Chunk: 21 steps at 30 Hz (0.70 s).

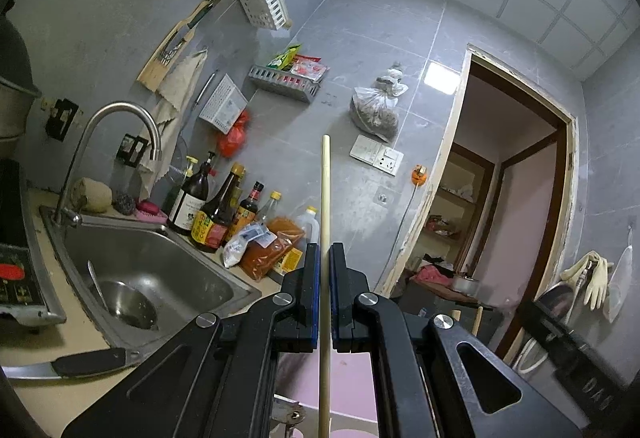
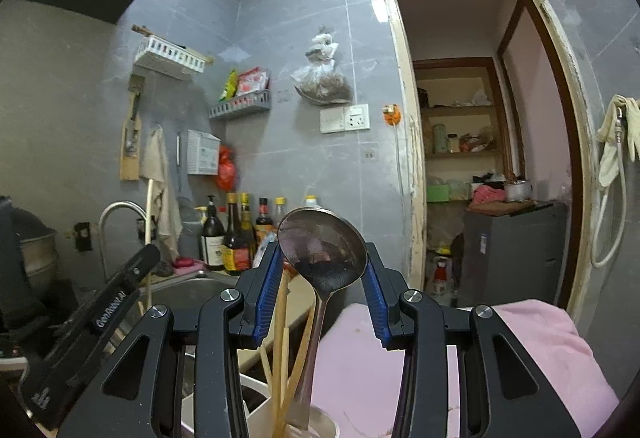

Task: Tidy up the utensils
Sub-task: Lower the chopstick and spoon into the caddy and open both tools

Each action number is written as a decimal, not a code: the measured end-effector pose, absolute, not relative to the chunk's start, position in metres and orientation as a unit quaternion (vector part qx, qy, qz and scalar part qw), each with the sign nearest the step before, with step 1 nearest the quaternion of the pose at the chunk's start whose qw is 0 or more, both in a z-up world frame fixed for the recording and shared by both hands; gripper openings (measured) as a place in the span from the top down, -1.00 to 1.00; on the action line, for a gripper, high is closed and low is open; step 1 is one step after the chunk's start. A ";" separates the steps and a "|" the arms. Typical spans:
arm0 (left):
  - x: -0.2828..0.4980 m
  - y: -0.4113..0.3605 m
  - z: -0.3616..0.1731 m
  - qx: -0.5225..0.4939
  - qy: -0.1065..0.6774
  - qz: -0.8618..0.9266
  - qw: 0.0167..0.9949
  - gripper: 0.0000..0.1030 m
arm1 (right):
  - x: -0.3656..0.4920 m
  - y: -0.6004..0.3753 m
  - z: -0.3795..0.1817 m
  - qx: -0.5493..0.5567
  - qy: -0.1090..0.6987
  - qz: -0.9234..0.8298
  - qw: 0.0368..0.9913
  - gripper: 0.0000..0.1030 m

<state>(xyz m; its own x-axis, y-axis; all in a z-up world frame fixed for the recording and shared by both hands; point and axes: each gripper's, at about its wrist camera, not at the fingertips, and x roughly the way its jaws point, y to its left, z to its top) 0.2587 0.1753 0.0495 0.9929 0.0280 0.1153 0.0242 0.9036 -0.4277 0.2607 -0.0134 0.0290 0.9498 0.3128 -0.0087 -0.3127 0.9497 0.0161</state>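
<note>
A pale wooden chopstick (image 1: pixel 325 198) stands upright, clamped in the closed left gripper (image 1: pixel 325 258). The right gripper (image 2: pixel 324 270) holds a steel ladle (image 2: pixel 322 246) by its bowl, above a white utensil cup (image 2: pixel 256 408) holding more chopsticks (image 2: pixel 280 338).

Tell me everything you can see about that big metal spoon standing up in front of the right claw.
The large shiny steel spoon stands upright, bowl on top, facing the camera, with dark reflections. Its slim handle runs down into a white round holder beside pale wooden chopsticks. The bowl sits between the right claw's blue pads; contact with them is unclear.
</note>
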 end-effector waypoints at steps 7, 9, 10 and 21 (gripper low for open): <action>0.260 0.181 0.042 -0.232 -0.051 -0.017 0.971 0.95 | 0.269 -0.017 0.012 0.017 0.028 0.153 0.988 0.28; 0.261 0.182 0.040 -0.233 -0.047 -0.018 0.971 0.95 | 0.270 -0.019 0.009 0.022 0.033 0.154 0.987 0.28; 0.261 0.181 0.039 -0.233 -0.047 -0.017 0.971 0.95 | 0.270 -0.021 0.007 0.025 0.036 0.156 0.987 0.28; 0.257 0.162 0.035 -0.166 -0.042 0.010 0.985 0.95 | 0.269 -0.020 0.002 0.020 0.045 0.170 0.984 0.27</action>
